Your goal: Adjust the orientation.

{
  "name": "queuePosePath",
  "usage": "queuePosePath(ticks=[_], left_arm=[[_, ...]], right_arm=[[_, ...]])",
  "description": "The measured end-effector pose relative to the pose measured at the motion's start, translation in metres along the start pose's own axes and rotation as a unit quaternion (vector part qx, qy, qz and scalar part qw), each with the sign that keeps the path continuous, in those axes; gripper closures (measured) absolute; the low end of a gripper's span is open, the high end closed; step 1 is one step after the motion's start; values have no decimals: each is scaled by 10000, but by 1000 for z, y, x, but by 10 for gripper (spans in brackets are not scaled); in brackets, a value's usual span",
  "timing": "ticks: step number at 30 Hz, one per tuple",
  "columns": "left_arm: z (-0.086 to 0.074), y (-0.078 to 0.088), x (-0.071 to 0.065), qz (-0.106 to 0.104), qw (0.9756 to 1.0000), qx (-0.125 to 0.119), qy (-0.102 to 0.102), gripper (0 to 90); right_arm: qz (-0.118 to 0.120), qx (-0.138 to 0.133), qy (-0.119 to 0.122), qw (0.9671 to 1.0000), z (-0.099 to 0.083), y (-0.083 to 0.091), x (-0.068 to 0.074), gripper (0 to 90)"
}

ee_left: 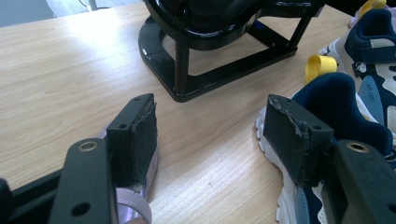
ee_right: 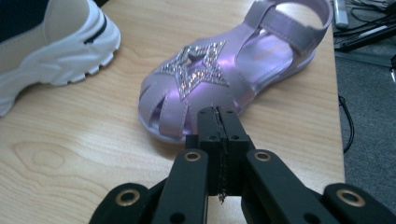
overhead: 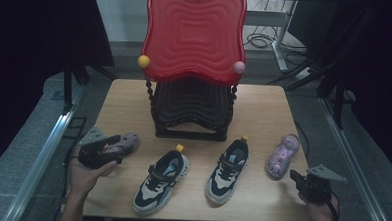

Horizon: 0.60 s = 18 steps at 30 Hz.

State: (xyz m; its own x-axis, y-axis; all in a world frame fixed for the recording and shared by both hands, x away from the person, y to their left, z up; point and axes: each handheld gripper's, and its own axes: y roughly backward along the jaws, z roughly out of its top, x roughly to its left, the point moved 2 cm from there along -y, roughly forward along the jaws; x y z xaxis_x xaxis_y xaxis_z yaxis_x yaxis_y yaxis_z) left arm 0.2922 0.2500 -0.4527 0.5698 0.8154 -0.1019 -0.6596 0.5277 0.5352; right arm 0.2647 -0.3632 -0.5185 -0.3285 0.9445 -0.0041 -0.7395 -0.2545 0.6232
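I judge nothing is racked yet: my left tool [overhead: 113,148] gapes empty beside one purple sandal [overhead: 125,142] on the worktop [overhead: 264,108], my right tool [ee_right: 218,122], clamped empty, nears the other sandal [ee_right: 233,74].

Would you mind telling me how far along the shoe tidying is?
Done: nothing, the rack holds no shoes. In hand: the left gripper is open by one purple sandal; the shut right gripper nears the other sandal. Left: both sandals and both sneakers sit on the table.
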Motion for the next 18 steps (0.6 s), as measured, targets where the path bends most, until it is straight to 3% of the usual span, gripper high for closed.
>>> queuePosePath(ticks=[10, 18], left_arm=[[-2, -6, 0, -18, 10000, 93, -28, 350], [-2, -6, 0, -19, 9999, 104, -19, 348]], right_arm=[[-6, 247, 152, 9996, -3, -13, 3, 900], [0, 229, 134, 9996, -4, -14, 0, 900]])
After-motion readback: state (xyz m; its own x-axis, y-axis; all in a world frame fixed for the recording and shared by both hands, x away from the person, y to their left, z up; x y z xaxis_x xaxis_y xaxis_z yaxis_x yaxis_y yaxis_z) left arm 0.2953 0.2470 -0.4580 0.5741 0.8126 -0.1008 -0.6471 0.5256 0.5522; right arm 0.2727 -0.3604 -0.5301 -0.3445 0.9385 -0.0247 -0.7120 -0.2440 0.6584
